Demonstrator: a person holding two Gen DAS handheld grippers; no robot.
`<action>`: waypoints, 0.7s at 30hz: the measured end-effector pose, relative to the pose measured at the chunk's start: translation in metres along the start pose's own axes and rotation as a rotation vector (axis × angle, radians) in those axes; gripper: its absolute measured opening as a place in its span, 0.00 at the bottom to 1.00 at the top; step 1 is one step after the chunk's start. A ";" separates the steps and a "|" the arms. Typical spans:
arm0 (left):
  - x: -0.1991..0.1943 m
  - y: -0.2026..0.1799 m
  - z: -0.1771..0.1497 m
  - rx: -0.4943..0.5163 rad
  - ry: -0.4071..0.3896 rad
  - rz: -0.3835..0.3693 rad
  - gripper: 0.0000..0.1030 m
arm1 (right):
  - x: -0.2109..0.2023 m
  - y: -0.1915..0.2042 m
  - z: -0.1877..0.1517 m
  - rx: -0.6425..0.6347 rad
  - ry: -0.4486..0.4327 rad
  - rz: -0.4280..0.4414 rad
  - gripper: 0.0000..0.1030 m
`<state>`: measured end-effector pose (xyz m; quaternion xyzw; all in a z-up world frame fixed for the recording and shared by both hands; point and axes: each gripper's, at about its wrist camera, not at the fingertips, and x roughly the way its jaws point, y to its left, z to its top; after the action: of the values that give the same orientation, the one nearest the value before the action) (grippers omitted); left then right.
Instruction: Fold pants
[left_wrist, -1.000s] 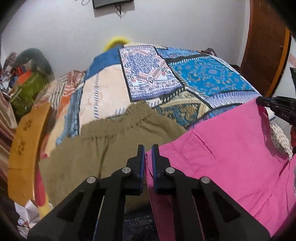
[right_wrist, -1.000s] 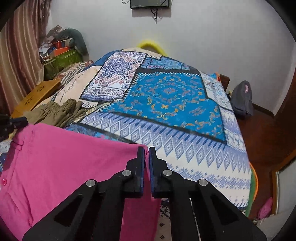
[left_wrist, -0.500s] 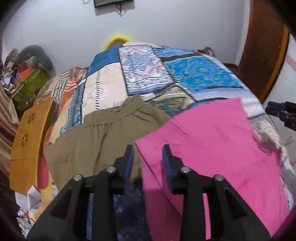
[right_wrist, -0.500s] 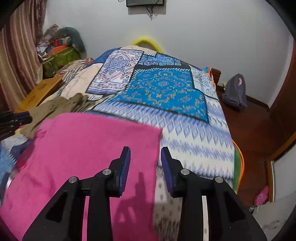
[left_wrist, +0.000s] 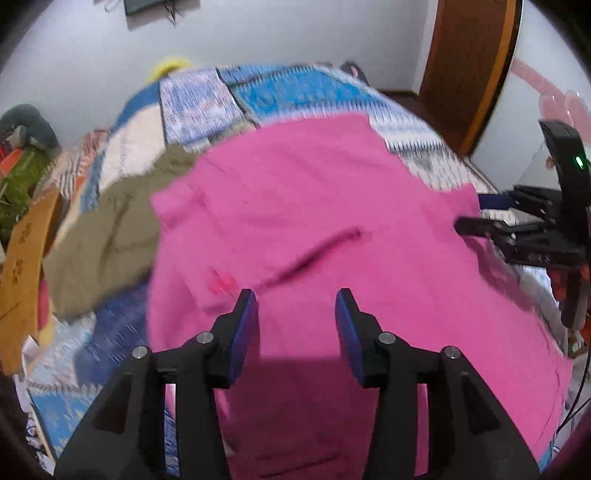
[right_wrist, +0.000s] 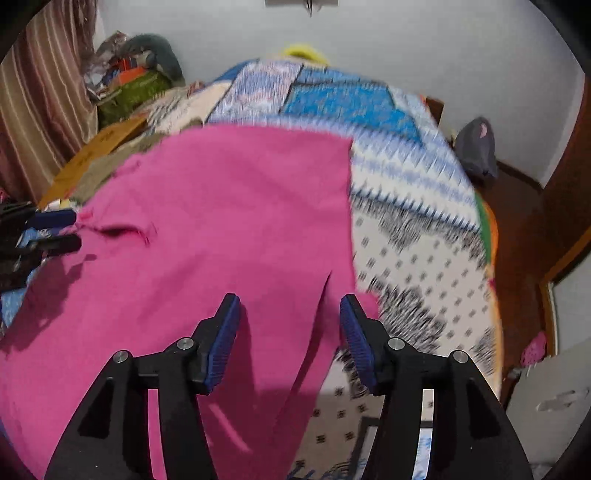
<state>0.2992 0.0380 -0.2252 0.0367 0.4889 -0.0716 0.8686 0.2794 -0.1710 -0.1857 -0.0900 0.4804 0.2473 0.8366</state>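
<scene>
Even indoor light, soft shadows — motion blur smears the bedspread (right_wrist: 406, 206) (fisheye-bent, dark corners).

No readable text, label, brand or number anywhere in either view. Only faint, blurred dark marks on the tan board (left_wrist: 23, 258) at the bed's left edge, too smeared to make out. Small white specks on the side of the right gripper (left_wrist: 466, 216), illegible as well.

Pink pants (left_wrist: 332, 206), spread flat on patterned bedspread, small crease near waist, legs toward camera
</scene>
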 end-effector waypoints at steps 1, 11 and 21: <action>0.005 -0.002 -0.004 0.001 0.017 0.009 0.44 | 0.004 -0.002 -0.003 0.011 0.011 0.015 0.35; -0.002 0.019 -0.021 -0.079 0.018 0.026 0.46 | 0.008 -0.004 -0.013 0.052 0.049 0.031 0.11; -0.028 0.069 0.016 -0.158 -0.068 0.108 0.50 | -0.043 -0.003 0.028 -0.020 -0.091 -0.032 0.43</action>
<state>0.3094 0.1061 -0.1933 -0.0080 0.4606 0.0131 0.8875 0.2838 -0.1767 -0.1345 -0.0949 0.4380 0.2424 0.8605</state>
